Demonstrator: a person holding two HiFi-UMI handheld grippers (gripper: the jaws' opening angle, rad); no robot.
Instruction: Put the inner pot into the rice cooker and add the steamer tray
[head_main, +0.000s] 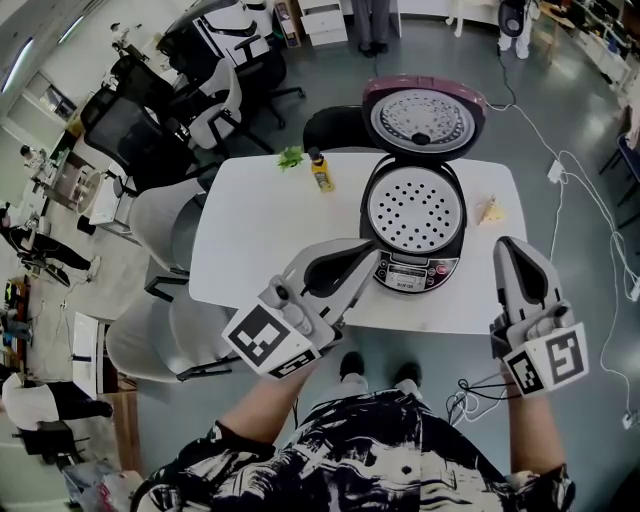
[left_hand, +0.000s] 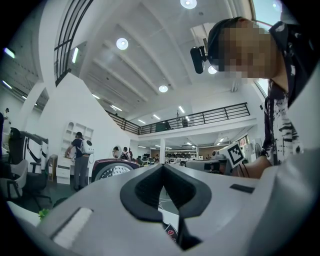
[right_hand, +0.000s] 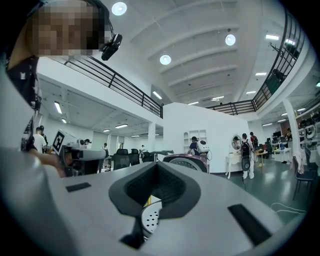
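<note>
both claws are hanging at the near edge of the table (head_main: 260, 230), and the work is looking all but finished. the rice cooker (head_main: 415, 270) is standing with its lid (head_main: 422, 120) swung up at 12 o'clock, and the steamer tray (head_main: 414, 208), a pale disc full of holes, is lying in the cooker's mouth. the inner pot is presumably sitting under it, though the tray is covering it and no view is showing it.

judging from this, the step in hand is checking the tray's seat and drawing away. doing it well is meaning looking round the whole rim to see that the tray is lying level, nudging down any lifted edge with shut tips, and keeping both claws from catching the cooker's front or the raised lid.

the left gripper (head_main: 368, 252) is hovering at 7 o'clock of the cooker, just beside its front panel; whether it is touching there cannot be told. in its own view its jaws are pressed together at the tips, pinching nothing. the right gripper (head_main: 512, 248) is waiting at 4 o'clock of the cooker, apart from it, its jaws likewise pressed together and empty, with the tray showing beyond them.
</note>
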